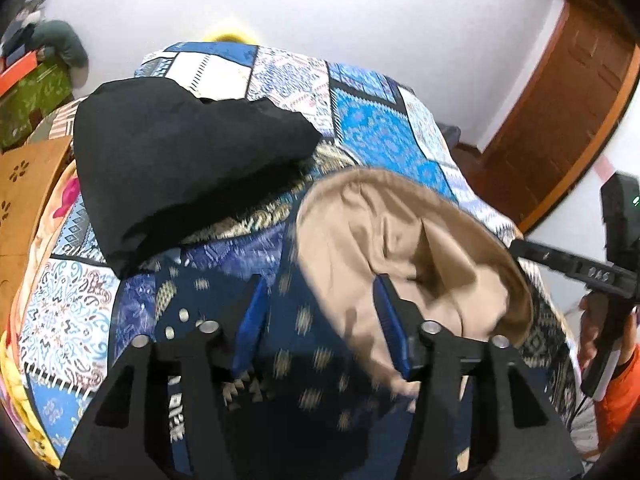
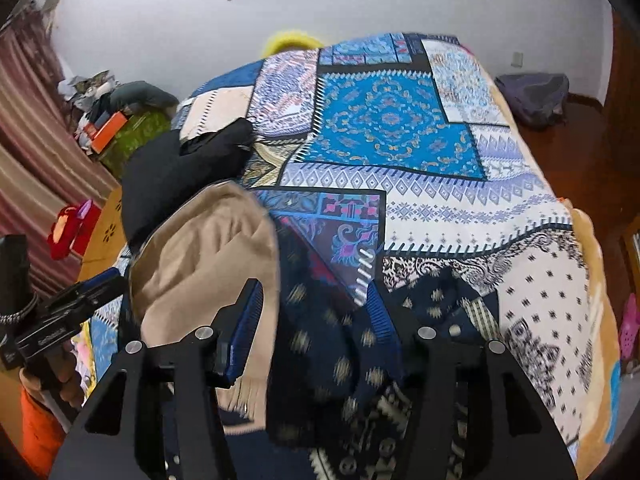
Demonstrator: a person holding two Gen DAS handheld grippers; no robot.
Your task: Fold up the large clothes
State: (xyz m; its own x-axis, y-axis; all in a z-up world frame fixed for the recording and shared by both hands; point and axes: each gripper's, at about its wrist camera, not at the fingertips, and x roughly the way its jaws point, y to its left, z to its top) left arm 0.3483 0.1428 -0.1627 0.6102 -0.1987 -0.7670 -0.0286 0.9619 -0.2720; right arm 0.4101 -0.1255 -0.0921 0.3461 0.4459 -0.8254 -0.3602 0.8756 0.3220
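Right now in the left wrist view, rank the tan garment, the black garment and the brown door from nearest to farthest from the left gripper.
From the left gripper:
1. Tan garment, by its right finger.
2. Black garment, upper left.
3. Brown door, far right.

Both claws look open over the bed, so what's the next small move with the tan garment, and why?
Probably lower the left claw to pinch the tan garment's near edge: both claws are open and empty, and the garment lies bunched on the patchwork bedspread beside the black garment.

My left gripper (image 1: 320,312) and right gripper (image 2: 314,312) have black frames, blue ribbed pads (image 1: 250,316), silver screws (image 1: 430,326) and white lettering. My sleeves (image 1: 618,392) are orange.
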